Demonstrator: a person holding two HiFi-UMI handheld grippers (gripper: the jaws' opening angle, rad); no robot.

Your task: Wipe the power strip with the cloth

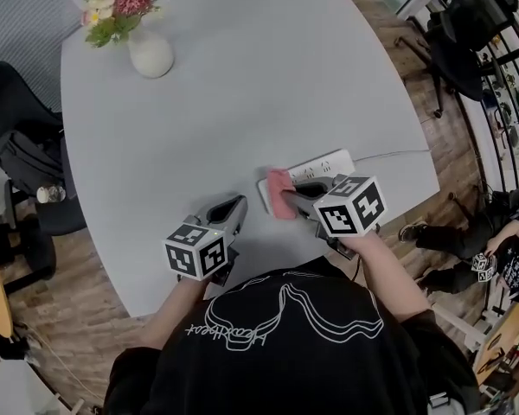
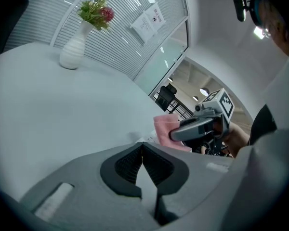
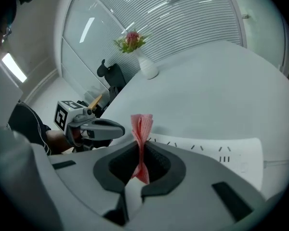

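Cloth (image 1: 280,194) parked on left end of strip; wipe runs rightward

Power strip (image 1: 324,164) lies just right of frame centre in the head view, near the table (image 1: 242,76) edge closest to the person. Its long axis runs from lower left up to the right, w/ its cord trailing off toward the frame's right.

Right gripper (image 1: 294,190) is pinching the pink cloth, a folded wad standing up between the jaws. The wad sits at the strip's left end. It's prob. touching the casing, though contact can't be confirmed from above. From that gripper's own camera, nearly the whole strip stretches away to the right of the jaws, so the stroke should follow the long axis that way.

Left gripper (image 1: 233,207) hovers low over bare table just left of the strip's end. Its jaws are pressed together w/ nothing between them. It's close enough to steady that end, but the right one is nearer and does the work.
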